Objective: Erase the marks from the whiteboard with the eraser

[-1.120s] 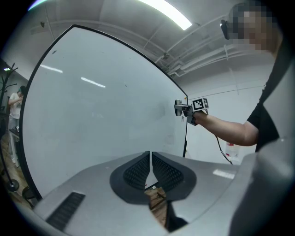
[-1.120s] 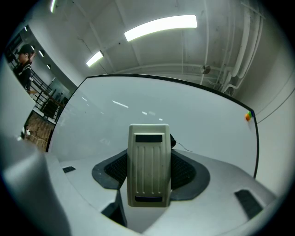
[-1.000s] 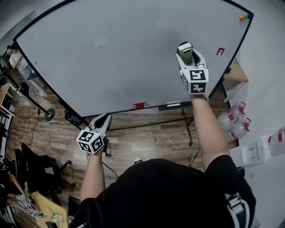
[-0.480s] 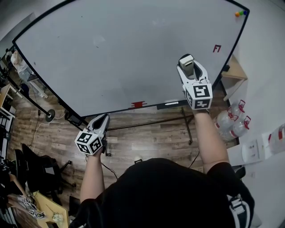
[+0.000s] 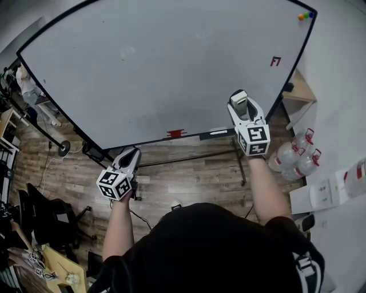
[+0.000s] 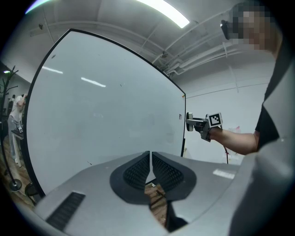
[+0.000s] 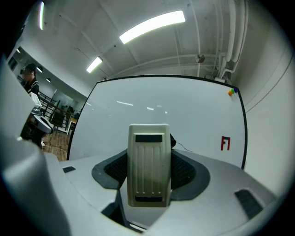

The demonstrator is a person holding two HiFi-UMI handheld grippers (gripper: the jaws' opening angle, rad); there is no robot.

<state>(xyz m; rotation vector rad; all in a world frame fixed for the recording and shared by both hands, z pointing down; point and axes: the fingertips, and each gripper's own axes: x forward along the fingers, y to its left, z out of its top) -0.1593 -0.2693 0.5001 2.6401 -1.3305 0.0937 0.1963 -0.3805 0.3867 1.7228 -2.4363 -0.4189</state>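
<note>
Eraser (image 7: 148, 165) — light, rigid plastic, I'd judge; you're clamping its flanks in the right gripper (image 7: 148, 184) jaws, left gripper (image 6: 150, 167) jaws pressing together empty.

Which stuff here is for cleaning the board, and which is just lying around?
For the job:
whiteboard
eraser
red mark

Just lying around:
water bottles
coloured magnets
black chair
</note>
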